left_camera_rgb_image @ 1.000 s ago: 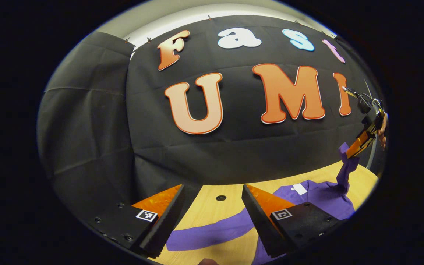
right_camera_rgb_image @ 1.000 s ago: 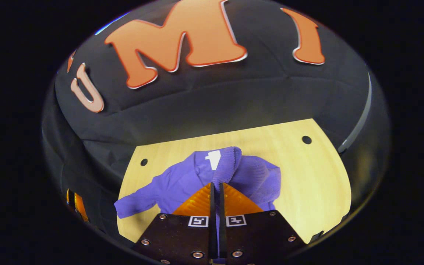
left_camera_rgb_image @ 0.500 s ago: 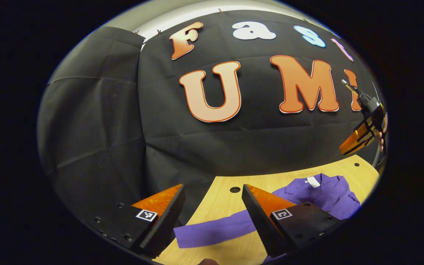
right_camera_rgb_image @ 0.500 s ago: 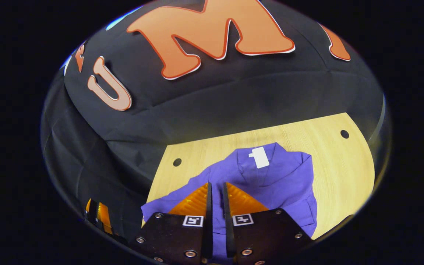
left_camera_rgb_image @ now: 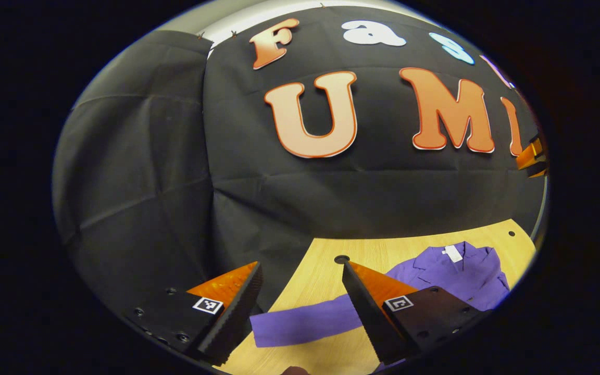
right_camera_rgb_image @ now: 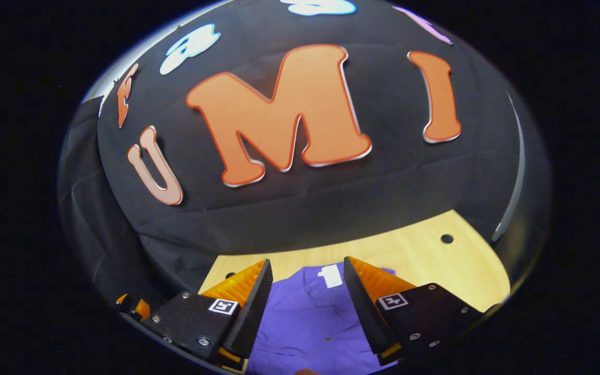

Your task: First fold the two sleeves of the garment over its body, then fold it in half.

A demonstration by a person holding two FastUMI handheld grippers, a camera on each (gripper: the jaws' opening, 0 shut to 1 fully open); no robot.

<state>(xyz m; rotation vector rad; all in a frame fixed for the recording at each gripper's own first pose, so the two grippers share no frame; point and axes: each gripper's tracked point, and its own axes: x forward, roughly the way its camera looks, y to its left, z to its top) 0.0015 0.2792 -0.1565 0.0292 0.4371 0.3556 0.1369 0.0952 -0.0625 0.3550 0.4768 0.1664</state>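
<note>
A purple garment [left_camera_rgb_image: 456, 276] lies on the light wooden table [left_camera_rgb_image: 326, 281], its white neck label [left_camera_rgb_image: 452, 253] facing up. One sleeve [left_camera_rgb_image: 305, 325] stretches flat toward my left gripper [left_camera_rgb_image: 300, 264], which hovers open above the sleeve's cuff end and holds nothing. The other sleeve looks laid across the body. My right gripper [right_camera_rgb_image: 307, 260] is open above the garment [right_camera_rgb_image: 305, 323], near the label [right_camera_rgb_image: 329, 276], with nothing between its fingers. It also appears high at the far right edge of the left gripper view as the right gripper [left_camera_rgb_image: 532, 156]. The left gripper [right_camera_rgb_image: 130, 304] peeks in at lower left.
The table [right_camera_rgb_image: 425, 260] has small round holes [left_camera_rgb_image: 341, 259] near its back corners, such as the hole [right_camera_rgb_image: 447, 239]. The black cloth wall [left_camera_rgb_image: 175, 182] hangs close behind the table's far edge. Bare wood lies right of the garment.
My right gripper was shut on the lifted sleeve a second ago. It let the sleeve drop onto the body, opened wide and tilted up. The left gripper stayed open and shifted slightly.
</note>
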